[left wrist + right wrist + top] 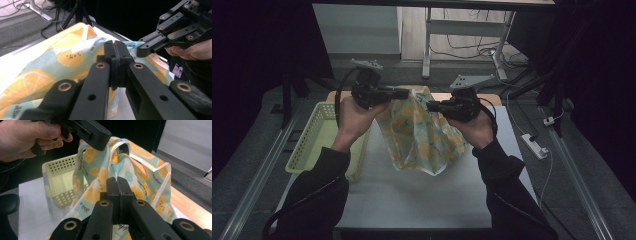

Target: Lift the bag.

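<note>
A pale yellow perforated basket (314,137) sits on the white table (422,195), a power strip (535,145) on the floor.

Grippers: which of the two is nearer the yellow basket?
The left gripper, holding the cloth beside the basket; the right gripper holds the cloth's other side.

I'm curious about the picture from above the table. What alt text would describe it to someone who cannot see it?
Two hands, each holding a black gripper, lift a citrus-print cloth bag above a white table. The left gripper and the right gripper are both shut on the bag's top edge. A pale yellow perforated basket sits at the table's left edge.
</note>
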{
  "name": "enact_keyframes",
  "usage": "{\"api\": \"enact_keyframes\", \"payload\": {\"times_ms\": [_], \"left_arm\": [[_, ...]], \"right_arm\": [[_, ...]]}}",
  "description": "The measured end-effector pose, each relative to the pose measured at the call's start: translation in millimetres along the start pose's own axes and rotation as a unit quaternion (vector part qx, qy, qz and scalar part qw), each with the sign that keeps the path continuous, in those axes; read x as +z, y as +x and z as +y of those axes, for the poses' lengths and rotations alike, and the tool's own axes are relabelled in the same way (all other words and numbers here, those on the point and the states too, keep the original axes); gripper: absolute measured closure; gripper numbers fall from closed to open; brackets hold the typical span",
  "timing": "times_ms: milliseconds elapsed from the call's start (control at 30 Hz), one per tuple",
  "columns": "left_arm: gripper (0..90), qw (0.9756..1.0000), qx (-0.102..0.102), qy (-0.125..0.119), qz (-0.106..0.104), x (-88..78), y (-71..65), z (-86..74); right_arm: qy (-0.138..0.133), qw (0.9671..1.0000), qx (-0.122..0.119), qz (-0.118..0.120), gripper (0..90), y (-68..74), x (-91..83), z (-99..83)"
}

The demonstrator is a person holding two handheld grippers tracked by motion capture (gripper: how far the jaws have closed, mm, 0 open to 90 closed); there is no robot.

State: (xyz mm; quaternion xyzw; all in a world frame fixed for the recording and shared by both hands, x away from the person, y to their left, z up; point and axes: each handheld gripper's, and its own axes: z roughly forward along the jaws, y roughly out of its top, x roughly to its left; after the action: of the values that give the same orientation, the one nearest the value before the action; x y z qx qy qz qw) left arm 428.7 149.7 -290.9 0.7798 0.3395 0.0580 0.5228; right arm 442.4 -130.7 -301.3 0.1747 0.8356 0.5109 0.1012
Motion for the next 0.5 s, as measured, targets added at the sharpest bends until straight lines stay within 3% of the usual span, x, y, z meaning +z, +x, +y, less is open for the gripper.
{"api": "enact_keyframes", "payload": {"times_ms": [333, 500], "left_arm": [[89.4, 0.9997, 0.008, -0.017, 0.015, -11.9, -2.2, 25.2], [89.4, 0.9993, 0.005, -0.036, 0.011, -18.8, -1.9, 33.0]], "right_arm": [[-0.005, 0.9999, 0.007, -0.014, 90.0, -7.6, -10.3, 22.1], [-0.007, 0.9997, 0.005, -0.024, 90.0, -9.5, -15.3, 30.2]]}}
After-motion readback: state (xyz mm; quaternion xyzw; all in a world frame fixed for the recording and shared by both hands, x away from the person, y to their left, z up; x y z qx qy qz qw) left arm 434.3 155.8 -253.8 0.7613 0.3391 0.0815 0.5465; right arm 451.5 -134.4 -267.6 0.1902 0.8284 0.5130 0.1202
